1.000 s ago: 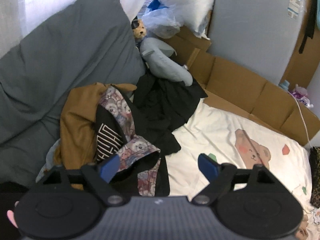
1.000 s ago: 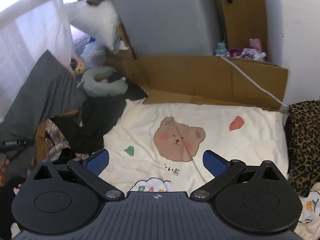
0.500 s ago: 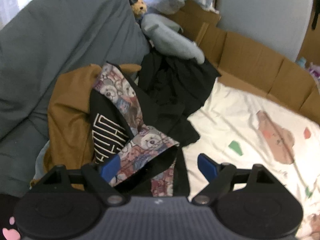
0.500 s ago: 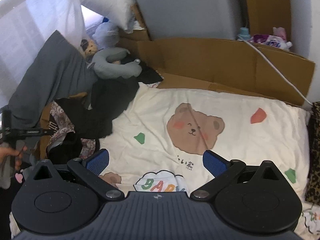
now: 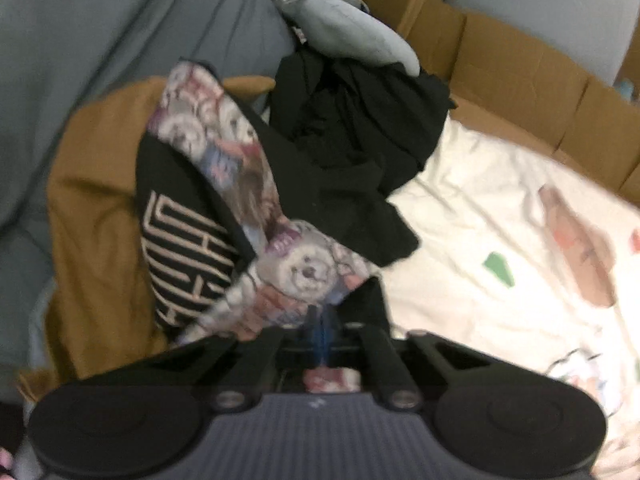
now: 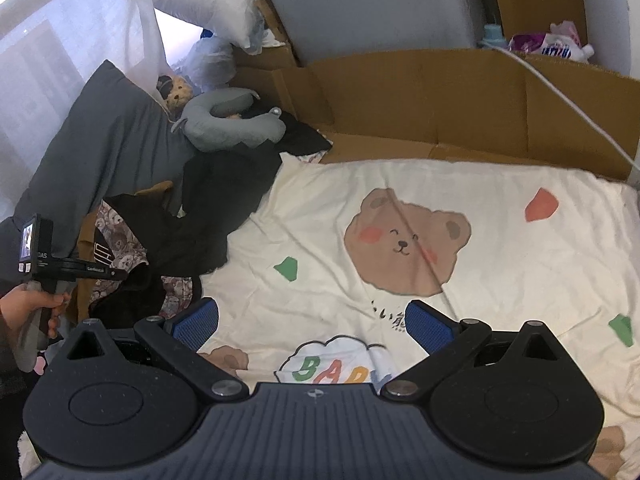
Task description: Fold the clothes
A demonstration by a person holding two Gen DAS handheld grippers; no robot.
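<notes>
Nearby, neck pillow (image 5: 344,32), cardboard (image 6: 460,92), clothes pile (image 5: 224,208)

Clothes pile (image 6: 168,240) on cream bedsheet (image 6: 500,280)

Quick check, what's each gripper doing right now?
Left gripper: shut on the bear-print garment.
Right gripper: open, holding nothing, above the cream bear blanket.
</notes>
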